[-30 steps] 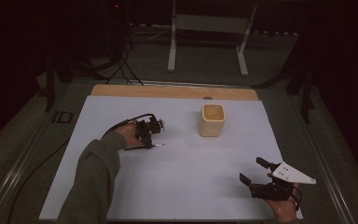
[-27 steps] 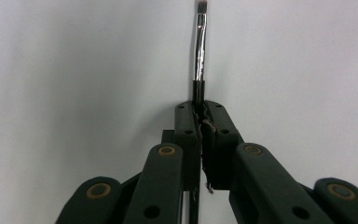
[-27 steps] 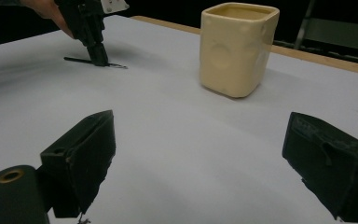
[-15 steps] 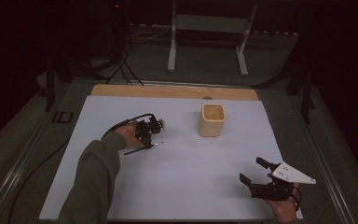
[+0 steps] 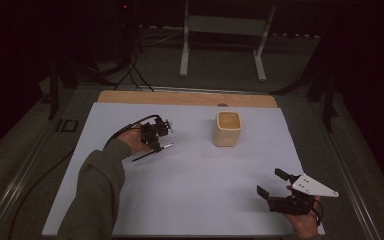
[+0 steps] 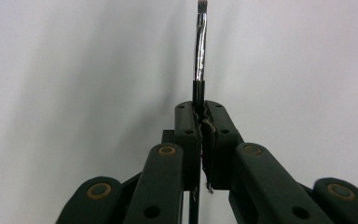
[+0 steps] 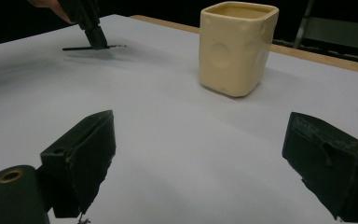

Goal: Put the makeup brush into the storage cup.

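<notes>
A person's left gripper (image 5: 156,138), at the centre left of the high view, has its jaws clamped on a thin black-handled brush with a silver metal ferrule (image 6: 199,56). The left gripper view shows the two black jaws pressed together around the handle, with the ferrule and a small dark bristle tip running on toward the top of the frame. The grip sits near the middle of the brush, which probably keeps it balanced as it is carried.

In the high view the brush (image 5: 152,152) slants from lower left to upper right under the gripper, just above the pale white sheet covering the tabletop (image 5: 190,200); whether it touches the sheet I cannot tell. In the right gripper view the brush (image 7: 93,47) lies nearly level at the upper left, with a soft shadow beneath it.

A cream square-sided ceramic cup (image 5: 227,128) stands upright and well apart from the brush, right of centre, its mouth open; it looks a likely holder for the brush.

The right gripper (image 5: 280,192) rests at the lower right of the high view, jaws wide apart and holding nothing, apparently waiting while the left hand works. Its own view faces the cup (image 7: 237,46) between the spread jaws.
</notes>
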A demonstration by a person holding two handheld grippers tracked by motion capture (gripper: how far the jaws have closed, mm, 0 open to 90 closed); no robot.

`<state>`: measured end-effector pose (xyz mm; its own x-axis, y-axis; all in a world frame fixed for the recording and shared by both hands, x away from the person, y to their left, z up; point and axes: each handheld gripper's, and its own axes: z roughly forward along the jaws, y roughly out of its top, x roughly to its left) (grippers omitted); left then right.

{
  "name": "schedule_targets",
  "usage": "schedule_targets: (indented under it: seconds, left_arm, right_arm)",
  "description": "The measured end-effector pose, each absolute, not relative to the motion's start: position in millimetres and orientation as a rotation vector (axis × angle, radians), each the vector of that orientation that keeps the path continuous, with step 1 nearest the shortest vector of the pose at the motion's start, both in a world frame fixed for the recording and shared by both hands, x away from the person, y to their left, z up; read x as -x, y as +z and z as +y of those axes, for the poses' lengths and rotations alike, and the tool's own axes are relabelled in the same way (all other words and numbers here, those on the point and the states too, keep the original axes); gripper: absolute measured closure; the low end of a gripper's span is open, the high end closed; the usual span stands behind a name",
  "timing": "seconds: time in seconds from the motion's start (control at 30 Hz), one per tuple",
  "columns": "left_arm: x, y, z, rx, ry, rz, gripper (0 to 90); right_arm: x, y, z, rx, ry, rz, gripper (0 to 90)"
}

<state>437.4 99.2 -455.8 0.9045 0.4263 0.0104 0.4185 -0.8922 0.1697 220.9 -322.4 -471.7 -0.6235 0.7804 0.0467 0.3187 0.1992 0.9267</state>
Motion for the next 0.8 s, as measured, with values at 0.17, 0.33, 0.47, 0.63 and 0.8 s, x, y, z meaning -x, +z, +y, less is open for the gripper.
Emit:
schedule_targets:
  seconds: [0.17, 0.33, 0.47, 0.63, 0.8]
  left_arm:
    - [-436.8, -445.7, 102.5, -2.844, 0.119, 0.675, 86.6]
    - [-436.7, -437.7, 105.8, -2.793, 0.162, 0.683, 86.6]
    - [-436.1, -430.7, 107.9, -2.742, 0.189, 0.691, 86.6]
    - [-434.3, -423.6, 108.5, -2.680, 0.217, 0.691, 86.6]
    - [-431.5, -416.6, 107.9, -2.617, 0.238, 0.690, 86.6]
  right_arm:
    - [-221.2, -471.9, -322.2, -1.027, 1.411, 2.044, 9.3]
    - [-221.3, -471.8, -322.7, -1.031, 1.412, 2.039, 9.3]
    - [-221.6, -471.9, -323.1, -1.033, 1.414, 2.039, 9.3]
    - [-221.8, -471.8, -323.0, -1.037, 1.415, 2.038, 9.3]
    - [-222.1, -472.0, -323.3, -1.046, 1.419, 2.035, 9.3]
